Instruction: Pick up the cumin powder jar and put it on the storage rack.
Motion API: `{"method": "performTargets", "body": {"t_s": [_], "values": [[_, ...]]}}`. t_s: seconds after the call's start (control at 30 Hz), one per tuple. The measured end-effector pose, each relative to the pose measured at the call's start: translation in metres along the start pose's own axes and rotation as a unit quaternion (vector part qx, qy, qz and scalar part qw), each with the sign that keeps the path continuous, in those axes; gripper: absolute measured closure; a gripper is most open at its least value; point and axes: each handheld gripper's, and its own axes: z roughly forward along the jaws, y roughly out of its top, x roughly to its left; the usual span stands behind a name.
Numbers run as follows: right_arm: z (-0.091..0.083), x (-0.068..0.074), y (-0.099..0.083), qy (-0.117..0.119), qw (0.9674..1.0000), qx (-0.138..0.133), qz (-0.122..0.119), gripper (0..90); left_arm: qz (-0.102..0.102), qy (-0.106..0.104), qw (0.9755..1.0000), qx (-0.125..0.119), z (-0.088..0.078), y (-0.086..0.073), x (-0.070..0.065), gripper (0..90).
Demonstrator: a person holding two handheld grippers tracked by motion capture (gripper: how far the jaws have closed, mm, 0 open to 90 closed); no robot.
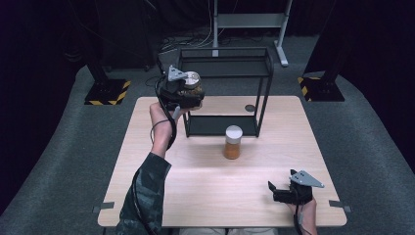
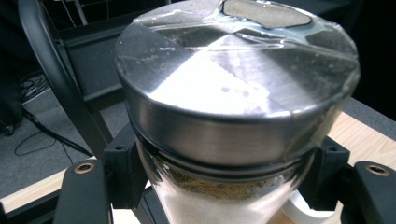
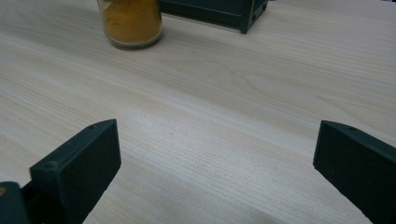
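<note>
Upper left of the high view, left gripper [image 1: 188, 93] clamps a metal-lidded jar [image 1: 192, 82] of brownish powder between its fingers [image 2: 123, 172]; right gripper [image 1: 278, 188] gapes empty.

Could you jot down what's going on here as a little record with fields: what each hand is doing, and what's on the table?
Left tongs: shut on a glass jar with a silver metal lid, held up beside the rack's top shelf
Jar contents: brownish powder over white grains
Right tongs: open, nothing between them, low over the light wooden table
On the table: a glass jar of orange powder with a white lid, standing upright
Behind it: a black metal two-shelf rack
</note>
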Motion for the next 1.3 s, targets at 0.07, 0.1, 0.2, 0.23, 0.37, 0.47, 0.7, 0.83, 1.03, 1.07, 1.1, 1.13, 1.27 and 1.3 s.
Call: {"method": "performTargets", "body": {"t_s": [0.07,0.1,0.2,0.23,0.37,0.47,0.7,0.83,1.03,1.07,1.1,1.13,1.27,1.3], "values": [[0.0,0.0,0.0,0.0,1.0,0.0,0.0,0.0,-0.004,-0.006,1.0,0.0,-0.001,0.003,0.004,30.1],[0.0,0.0,0.0,0.0,1.0,0.0,0.0,0.0,-0.007,-0.008,0.9999,-0.001,-0.001,0.004,0.005,30.1],[0.0,0.0,0.0,0.0,1.0,0.0,0.0,0.0,-0.007,-0.01,0.9999,0.0,-0.001,0.007,0.006,30.1],[0.0,0.0,0.0,0.0,1.0,0.0,0.0,0.0,-0.008,-0.01,0.9999,0.0,-0.001,0.01,0.006,30.1],[0.0,0.0,0.0,0.0,1.0,0.0,0.0,0.0,-0.01,-0.012,0.9999,-0.002,-0.002,0.015,0.008,30.1],[0.0,0.0,0.0,0.0,1.0,0.0,0.0,0.0,-0.011,-0.01,0.9999,-0.005,-0.002,0.02,0.009,30.1],[0.0,0.0,0.0,0.0,1.0,0.0,0.0,0.0,-0.012,-0.011,0.9999,-0.004,-0.003,0.033,0.012,30.1],[0.0,0.0,0.0,0.0,1.0,0.0,0.001,0.0,-0.012,-0.005,0.9999,-0.002,-0.004,0.044,0.013,30.1],[0.0,0.0,0.0,0.0,1.0,0.0,0.001,0.0,-0.01,0.003,0.9999,0.001,-0.003,0.054,0.014,30.1],[0.0,0.0,0.0,0.0,1.0,0.001,0.001,0.0,-0.009,0.006,0.9999,0.002,-0.003,0.058,0.014,30.1],[0.0,0.0,0.0,0.0,1.0,0.001,0.001,0.0,-0.009,0.006,0.9999,0.002,-0.003,0.058,0.014,30.1],[0.0,0.0,0.0,0.0,1.0,0.001,0.001,0.0,-0.009,0.007,0.9999,0.002,-0.003,0.059,0.015,30.1],[0.0,0.0,0.0,0.0,1.0,0.0,0.001,0.0,-0.006,0.015,0.9998,0.007,-0.003,0.068,0.015,30.1],[0.0,0.0,0.0,0.0,1.0,0.0,0.001,0.0,-0.006,0.015,0.9998,0.007,-0.003,0.068,0.015,30.1]]}}
